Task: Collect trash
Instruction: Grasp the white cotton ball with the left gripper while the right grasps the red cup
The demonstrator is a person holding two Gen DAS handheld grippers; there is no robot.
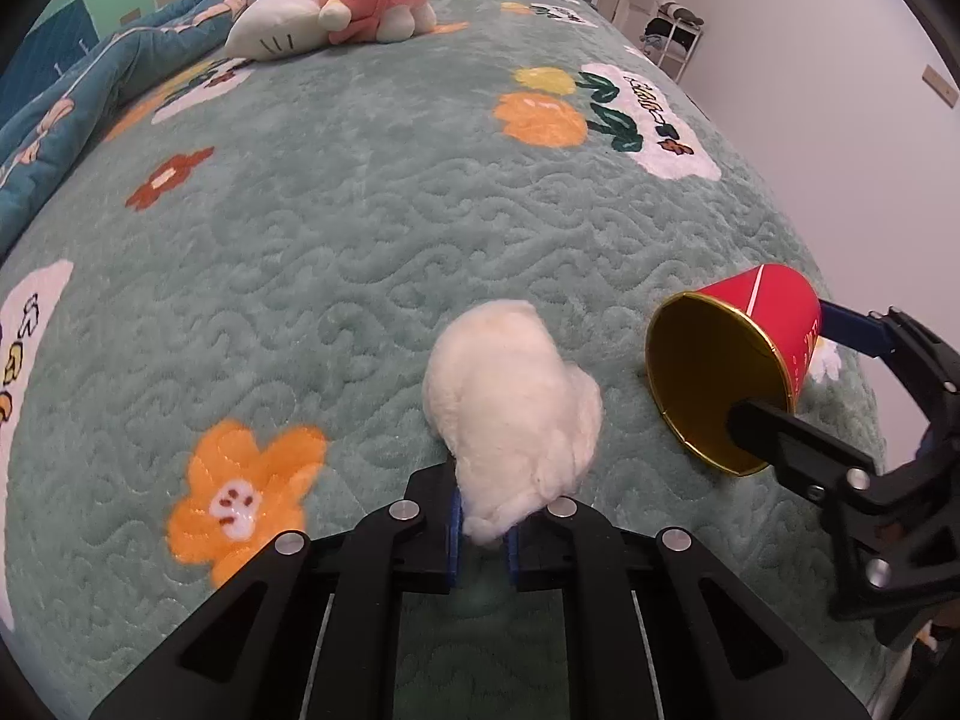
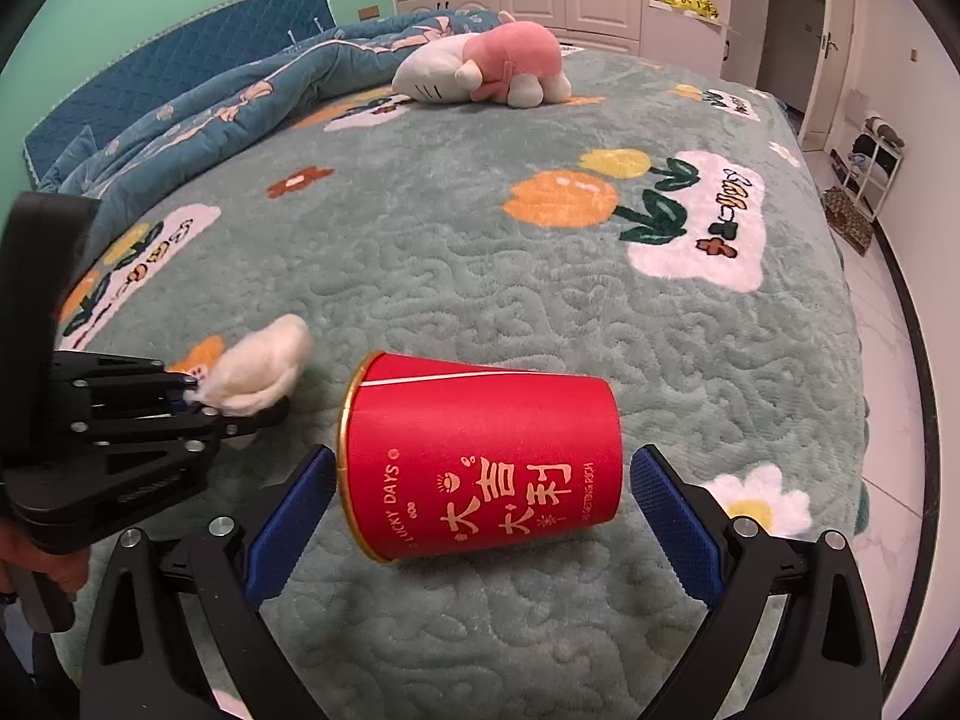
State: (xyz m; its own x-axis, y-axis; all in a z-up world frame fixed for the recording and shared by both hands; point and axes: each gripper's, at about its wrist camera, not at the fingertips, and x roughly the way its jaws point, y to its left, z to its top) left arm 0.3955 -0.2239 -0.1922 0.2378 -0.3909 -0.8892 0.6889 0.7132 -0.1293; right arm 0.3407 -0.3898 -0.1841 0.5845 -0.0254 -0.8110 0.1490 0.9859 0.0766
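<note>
While pinching wad (image 1: 510,414), left claw (image 1: 483,531) closed.

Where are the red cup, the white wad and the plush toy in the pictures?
red cup (image 2: 480,456): right wrist view, on its printed side wall.
white wad (image 1: 510,396): left wrist view, on the middle of the wad.
plush toy (image 2: 516,51): right wrist view, on its pink body.

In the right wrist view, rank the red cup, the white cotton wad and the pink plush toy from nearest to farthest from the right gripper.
1. red cup: lying on its side between the open fingers of the right gripper.
2. white cotton wad: to the left, pinched by the left gripper.
3. pink plush toy: far back on the bed.
</note>
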